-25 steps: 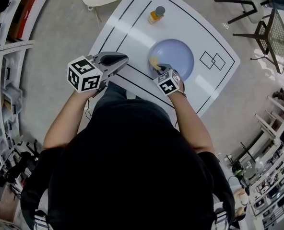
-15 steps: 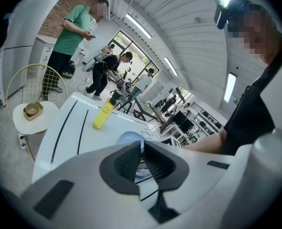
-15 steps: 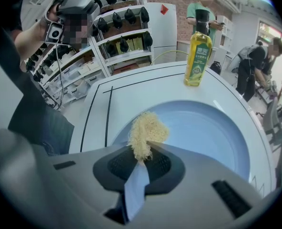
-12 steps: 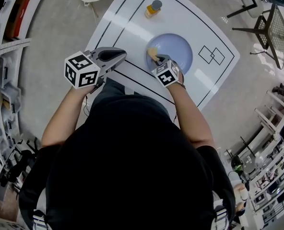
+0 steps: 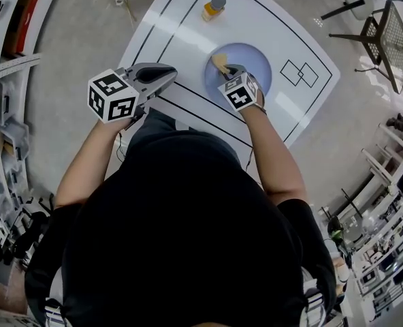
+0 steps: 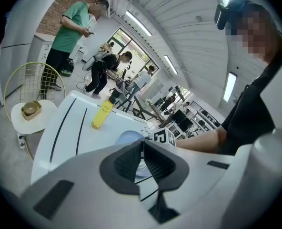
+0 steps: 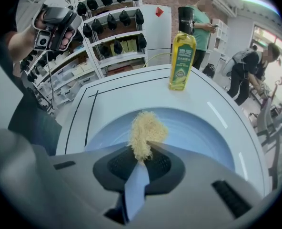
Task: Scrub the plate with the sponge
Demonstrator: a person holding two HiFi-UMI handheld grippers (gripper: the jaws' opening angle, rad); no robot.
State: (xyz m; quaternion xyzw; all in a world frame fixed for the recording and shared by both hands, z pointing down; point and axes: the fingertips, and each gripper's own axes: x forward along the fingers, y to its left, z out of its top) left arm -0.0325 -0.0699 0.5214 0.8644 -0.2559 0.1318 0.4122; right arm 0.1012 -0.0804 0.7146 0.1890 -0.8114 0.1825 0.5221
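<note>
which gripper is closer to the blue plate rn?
Right. The right gripper is over the plate, holding the sponge at its left part. The left gripper hangs shut and empty, off the plate's left side.

Black short-sleeved shirt; grey left gripper and right gripper bear marker cubes.

The bottle, upper centre, is the only upright obstacle on the table, apart from the plate. The right gripper, clamped on the sponge, occupies the plate's left part. The plate's right half and the table's left strip lie open.
</note>
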